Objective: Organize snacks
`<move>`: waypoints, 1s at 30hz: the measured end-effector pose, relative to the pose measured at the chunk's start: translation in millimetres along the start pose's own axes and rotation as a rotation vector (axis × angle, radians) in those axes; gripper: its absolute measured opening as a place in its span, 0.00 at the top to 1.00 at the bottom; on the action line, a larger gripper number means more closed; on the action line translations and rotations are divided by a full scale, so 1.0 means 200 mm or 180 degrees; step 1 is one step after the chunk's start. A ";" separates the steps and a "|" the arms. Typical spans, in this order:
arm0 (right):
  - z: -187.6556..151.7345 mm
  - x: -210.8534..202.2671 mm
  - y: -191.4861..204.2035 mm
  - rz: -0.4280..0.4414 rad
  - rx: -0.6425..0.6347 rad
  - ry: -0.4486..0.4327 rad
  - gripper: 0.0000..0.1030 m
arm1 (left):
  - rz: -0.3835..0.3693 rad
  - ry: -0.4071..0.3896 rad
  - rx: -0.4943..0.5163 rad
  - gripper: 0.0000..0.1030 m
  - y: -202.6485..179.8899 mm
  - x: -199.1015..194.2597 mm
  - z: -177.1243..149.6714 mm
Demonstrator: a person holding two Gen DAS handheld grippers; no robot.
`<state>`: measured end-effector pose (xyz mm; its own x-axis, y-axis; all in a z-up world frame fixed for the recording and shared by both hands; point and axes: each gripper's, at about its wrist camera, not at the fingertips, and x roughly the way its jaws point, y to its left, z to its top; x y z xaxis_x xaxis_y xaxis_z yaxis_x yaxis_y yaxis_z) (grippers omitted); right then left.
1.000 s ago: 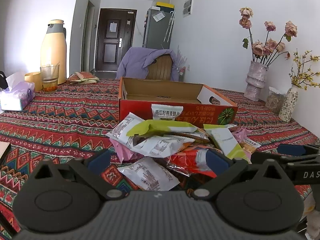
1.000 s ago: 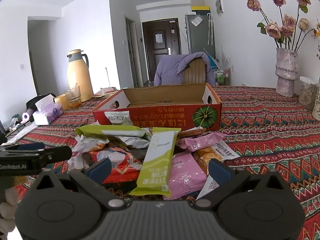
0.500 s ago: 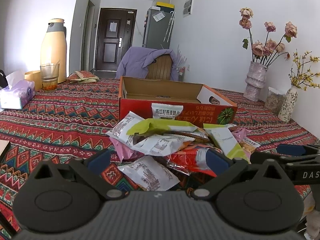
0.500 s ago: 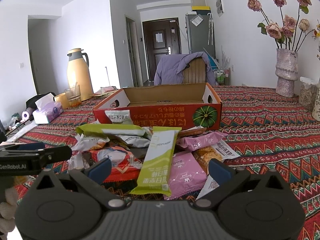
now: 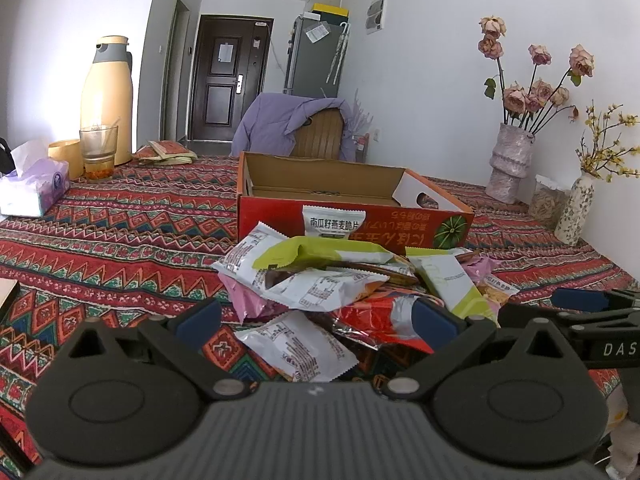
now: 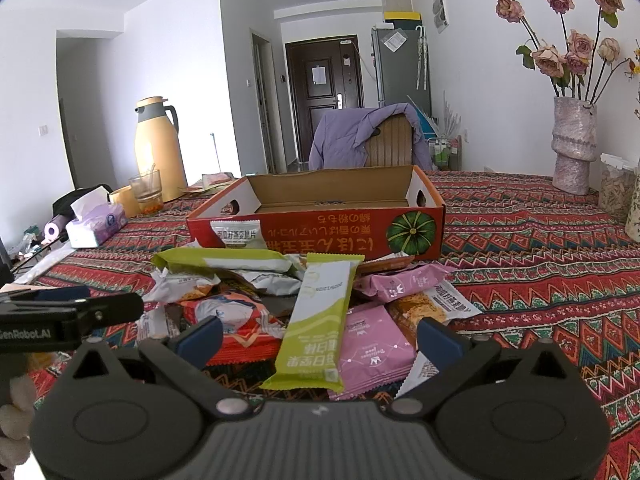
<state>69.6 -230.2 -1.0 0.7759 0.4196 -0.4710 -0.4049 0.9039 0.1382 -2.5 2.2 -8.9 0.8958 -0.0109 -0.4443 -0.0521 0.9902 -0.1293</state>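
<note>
Patterned tablecloth (image 5: 120, 240), snack pile (image 5: 340, 280), open box (image 6: 340, 216)

The heap of snack packets (image 6: 304, 300) is overlapping itself, so the lower packets are showing only corners and their print is staying unreadable. The left claw (image 5: 316, 322) body is covering the near edge of the desk (image 5: 120, 216) and the bottom of a white packet (image 5: 296, 346). The small packet (image 5: 334, 222) leaning on the red box (image 5: 356, 200) is hiding part of its lettering. The box floor is lying mostly out of sight behind its front wall. The flowered vase (image 6: 634, 216) is being cut by the right edge
</note>
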 end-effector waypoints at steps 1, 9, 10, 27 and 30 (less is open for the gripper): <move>0.00 0.00 0.00 -0.0002 -0.0001 0.0000 0.00 | 0.0004 -0.0001 0.0003 0.00 0.00 0.00 0.00; 0.00 0.00 0.00 0.0000 -0.0004 -0.0002 0.00 | -0.0005 -0.0005 -0.0004 0.00 0.00 0.00 0.00; 0.00 0.00 0.00 -0.0001 -0.0004 0.0000 0.00 | -0.0003 -0.0005 -0.0004 0.00 0.00 0.00 0.00; 0.00 0.00 0.00 -0.0002 -0.0003 -0.0001 0.00 | -0.0009 -0.0007 -0.0037 0.00 0.01 -0.01 0.00; 0.00 0.00 0.00 -0.0002 -0.0004 0.0002 0.00 | -0.0013 -0.0006 -0.0043 0.00 0.01 -0.01 0.00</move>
<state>69.5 -229.6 -1.3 0.7759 0.4189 -0.4717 -0.4049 0.9041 0.1368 -4.7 4.8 -8.0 0.8969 -0.0147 -0.4420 -0.0542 0.9882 -0.1430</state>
